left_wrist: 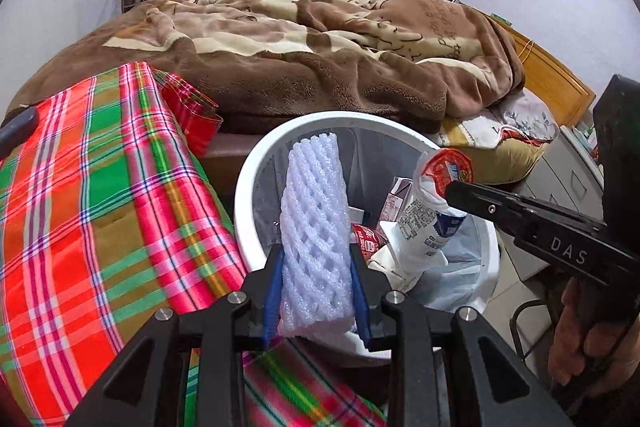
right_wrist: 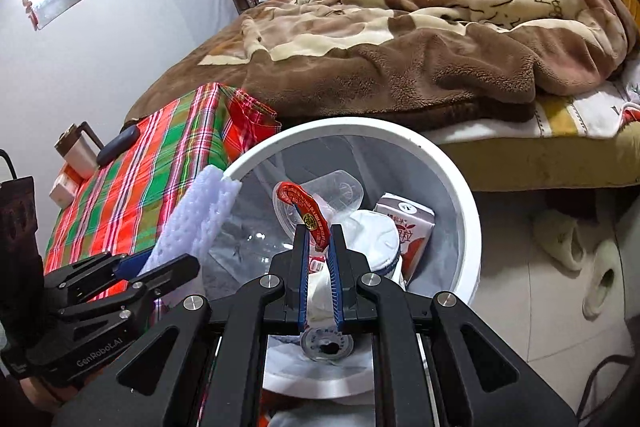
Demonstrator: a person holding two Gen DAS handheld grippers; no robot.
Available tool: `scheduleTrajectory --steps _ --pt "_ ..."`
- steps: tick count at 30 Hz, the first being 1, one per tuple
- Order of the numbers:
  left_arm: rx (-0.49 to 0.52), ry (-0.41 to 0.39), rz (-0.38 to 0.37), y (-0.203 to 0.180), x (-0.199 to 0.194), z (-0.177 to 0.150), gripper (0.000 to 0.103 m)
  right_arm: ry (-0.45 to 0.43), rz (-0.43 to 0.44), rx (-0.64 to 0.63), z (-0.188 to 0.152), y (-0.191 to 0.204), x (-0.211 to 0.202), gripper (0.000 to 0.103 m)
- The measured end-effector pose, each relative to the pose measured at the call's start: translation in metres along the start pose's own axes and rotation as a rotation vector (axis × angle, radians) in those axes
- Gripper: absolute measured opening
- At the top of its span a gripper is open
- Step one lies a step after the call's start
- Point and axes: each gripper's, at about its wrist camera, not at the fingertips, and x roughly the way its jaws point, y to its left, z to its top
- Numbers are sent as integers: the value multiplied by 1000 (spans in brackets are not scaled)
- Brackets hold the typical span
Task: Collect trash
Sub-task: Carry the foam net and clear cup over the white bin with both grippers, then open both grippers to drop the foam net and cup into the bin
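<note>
White foam netting (left_wrist: pixel 314 227) fills the left gripper (left_wrist: pixel 316 291), whose blue pads (left_wrist: pixel 273 301) pinch its lower part; it stands upright over the near rim of the bin (left_wrist: pixel 256 167). It looks very light and springy, so a firm squeeze low on the sleeve should hold it, though it may well cling to the pads on release. The right gripper (right_wrist: pixel 319 263) is clamped narrow on a crumpled wrapper (right_wrist: pixel 310 213) with a red printed end, hanging above the bin's opening. That piece seems thin, soft and slippery, best kept pinched where it is bunched. By count: two grippers, each holding one piece of trash, and one white bin. Inside the bin lie at least one carton (right_wrist: pixel 406 227), a clear plastic lid (right_wrist: pixel 340 187) and some white packaging; more cannot be told apart. A plaid cloth (left_wrist: pixel 100 187) covers the surface beside the bin, with the bed (left_wrist: pixel 300 47) behind.
</note>
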Motion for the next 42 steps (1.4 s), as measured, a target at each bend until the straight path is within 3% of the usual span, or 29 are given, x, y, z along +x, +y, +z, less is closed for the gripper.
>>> scheduleTrajectory --steps 22,25,27,42 --pt "6 -8 -30 -1 10 3 35 10 -17 -13 5 -1 5 11" --pt "6 -12 -38 -3 9 3 45 4 -15 -12 6 -1 4 11" --pt "6 -19 -44 -4 7 3 50 -1 -14 -14 6 -2 2 11" --pt "-7 -73 -5 1 -32 -13 50 -28 6 -22 -4 8 -16 11"
